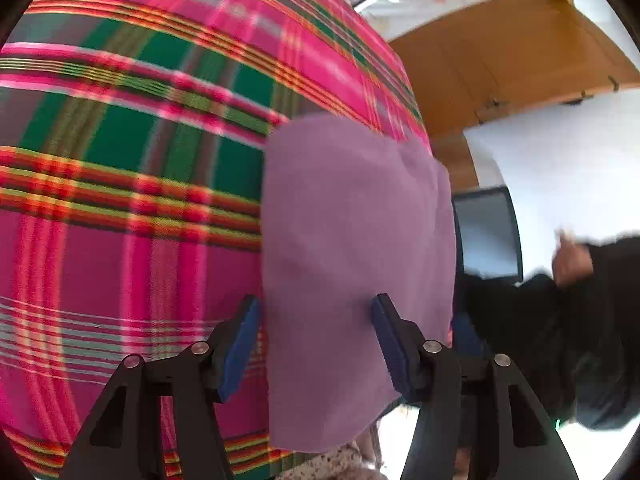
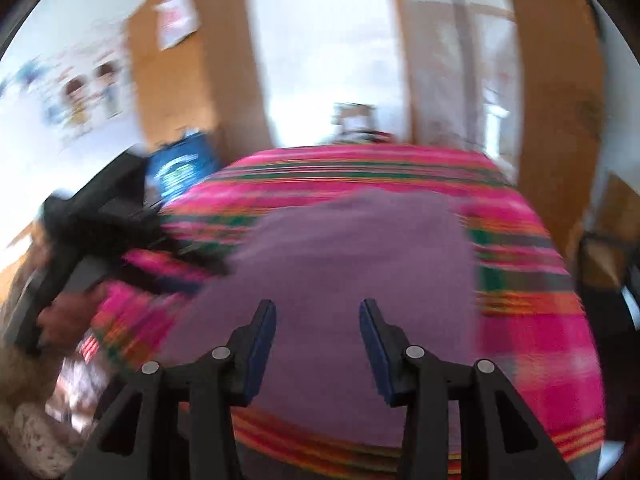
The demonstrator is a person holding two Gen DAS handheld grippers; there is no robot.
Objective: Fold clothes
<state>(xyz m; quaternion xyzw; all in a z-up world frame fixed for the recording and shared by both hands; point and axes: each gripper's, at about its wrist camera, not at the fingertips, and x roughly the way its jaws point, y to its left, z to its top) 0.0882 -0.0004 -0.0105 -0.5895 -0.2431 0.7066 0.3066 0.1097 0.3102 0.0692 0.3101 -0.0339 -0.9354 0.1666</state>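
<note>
A purple cloth (image 1: pixel 352 240) lies flat on a pink and green plaid bed cover (image 1: pixel 120 160), near its right edge in the left wrist view. My left gripper (image 1: pixel 316 322) is open just above it; the left finger sits at the cloth's left edge and the right finger over the cloth. In the blurred right wrist view the same purple cloth (image 2: pixel 352 256) spreads across the plaid cover (image 2: pixel 532 320), and my right gripper (image 2: pixel 318 322) hovers open over its near part with nothing pinched. The left gripper's black body (image 2: pixel 100 216) and a hand (image 2: pixel 60 316) show at the cloth's left side.
A wooden door (image 1: pixel 500 52) and a dark screen (image 1: pixel 488 232) stand beyond the bed's edge. A hand with a dark sleeve (image 1: pixel 572 260) is at the right. A wooden cabinet (image 2: pixel 196 64) and a blue object (image 2: pixel 180 168) stand behind the bed. Floral fabric (image 2: pixel 32 436) lies low left.
</note>
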